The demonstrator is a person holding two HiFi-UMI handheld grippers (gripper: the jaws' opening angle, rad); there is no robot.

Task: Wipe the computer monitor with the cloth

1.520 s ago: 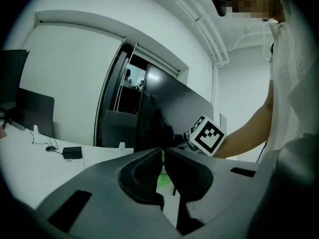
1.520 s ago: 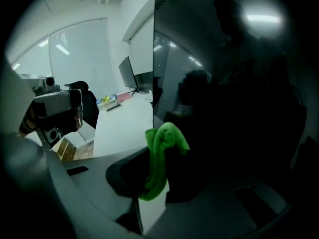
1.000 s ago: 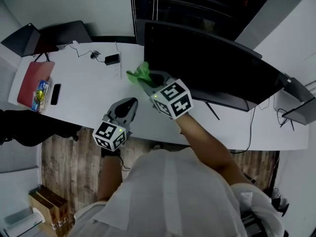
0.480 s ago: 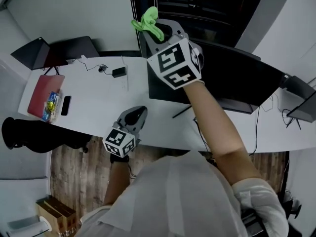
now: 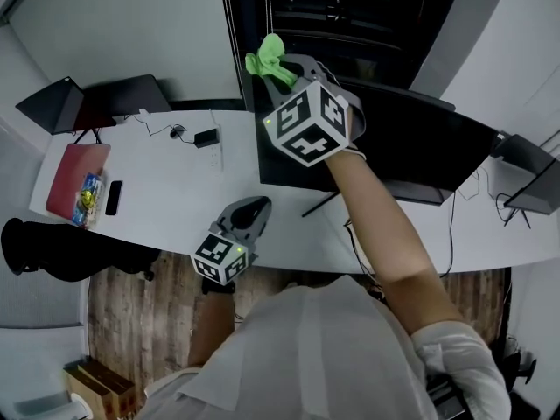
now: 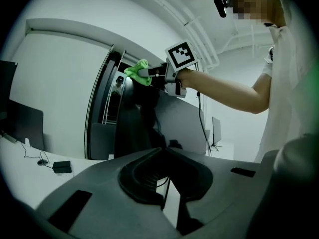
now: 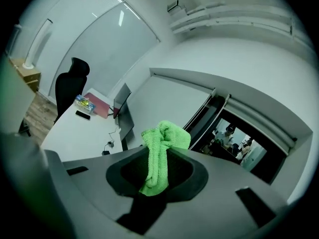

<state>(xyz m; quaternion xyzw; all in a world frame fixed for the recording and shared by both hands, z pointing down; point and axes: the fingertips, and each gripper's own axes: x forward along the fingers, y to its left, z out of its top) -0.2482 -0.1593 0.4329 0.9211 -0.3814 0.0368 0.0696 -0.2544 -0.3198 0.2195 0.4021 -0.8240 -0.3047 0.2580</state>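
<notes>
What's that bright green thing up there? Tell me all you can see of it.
It is a bright green cloth, looped and fuzzy like microfibre, bunched into a crumpled wad. The right gripper pinches it between its jaws, folds bulging past the tips. It is held high by the top corner of the dark monitor; whether they touch is unclear.

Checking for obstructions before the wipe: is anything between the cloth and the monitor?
Nothing visible. The right gripper holds the cloth up by the monitor's upper corner, with no object between them. The left gripper is shut and empty, low over the desk, out of the path.
</notes>
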